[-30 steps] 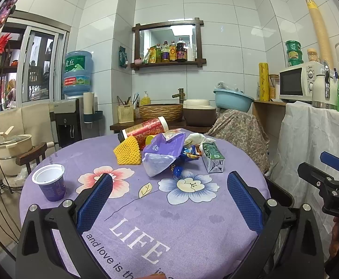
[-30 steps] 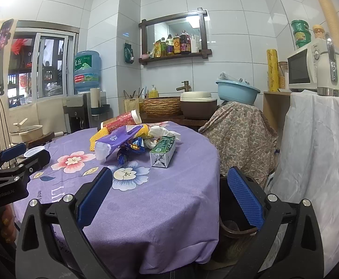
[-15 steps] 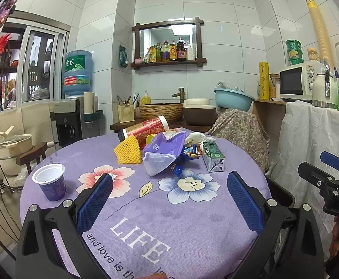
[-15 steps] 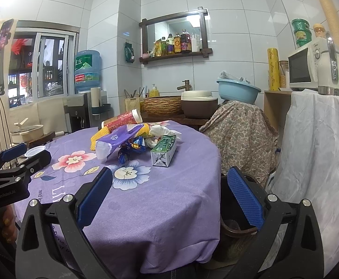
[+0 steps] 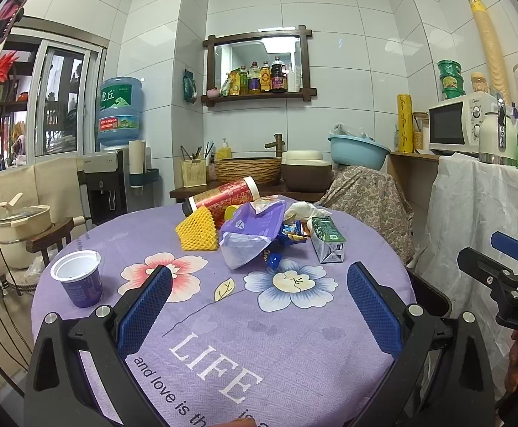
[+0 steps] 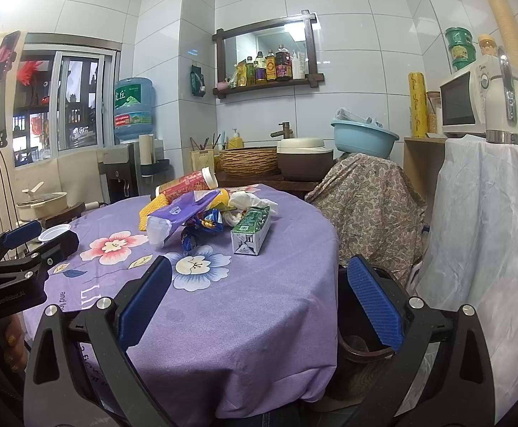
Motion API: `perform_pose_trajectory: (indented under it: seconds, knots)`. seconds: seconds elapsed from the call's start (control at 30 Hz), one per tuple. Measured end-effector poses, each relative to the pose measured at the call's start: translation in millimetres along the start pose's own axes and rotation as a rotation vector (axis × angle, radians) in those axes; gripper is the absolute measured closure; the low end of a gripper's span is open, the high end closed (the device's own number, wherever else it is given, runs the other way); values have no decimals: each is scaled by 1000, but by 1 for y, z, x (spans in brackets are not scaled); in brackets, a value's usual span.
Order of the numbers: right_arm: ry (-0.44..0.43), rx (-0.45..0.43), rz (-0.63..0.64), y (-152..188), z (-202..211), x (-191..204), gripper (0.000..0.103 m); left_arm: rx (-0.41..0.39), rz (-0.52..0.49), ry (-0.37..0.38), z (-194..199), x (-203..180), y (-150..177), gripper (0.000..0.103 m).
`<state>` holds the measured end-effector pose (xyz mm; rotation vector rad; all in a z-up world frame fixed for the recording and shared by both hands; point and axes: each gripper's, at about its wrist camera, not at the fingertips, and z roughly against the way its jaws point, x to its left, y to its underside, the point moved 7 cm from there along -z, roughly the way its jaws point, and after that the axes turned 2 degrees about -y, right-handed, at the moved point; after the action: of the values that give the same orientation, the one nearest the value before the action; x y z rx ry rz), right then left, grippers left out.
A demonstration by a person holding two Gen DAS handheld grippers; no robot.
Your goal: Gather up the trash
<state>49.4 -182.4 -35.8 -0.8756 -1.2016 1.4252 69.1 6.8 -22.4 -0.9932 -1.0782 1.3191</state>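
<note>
Hovering over the near edge of the purple tabletop (image 5: 294,338), the left claw (image 5: 259,306) is released and empty. The right claw (image 6: 259,299), at the right edge, is likewise spread, gripping nothing. Trash sits piled at the far centre: red canister (image 5: 223,195), yellow foam net (image 5: 197,230), purple bag (image 5: 248,231), green carton (image 5: 327,238). A purple cup (image 5: 79,277) stands apart, near left.
</note>
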Motion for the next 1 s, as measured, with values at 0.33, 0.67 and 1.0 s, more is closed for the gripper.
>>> perform_pose_trajectory:
  seconds: [0.33,0.67,1.0]
  knots:
    - [-2,0,-3,2,0,3,5,1,0,-1,0,0,0,5]
    - [-4,2,-5,2,-1,2,5,3,0,0,0,0,0,5]
    - [-8,6,-7,2,-2,7,5,8,-1,-1,-1,0,1,5]
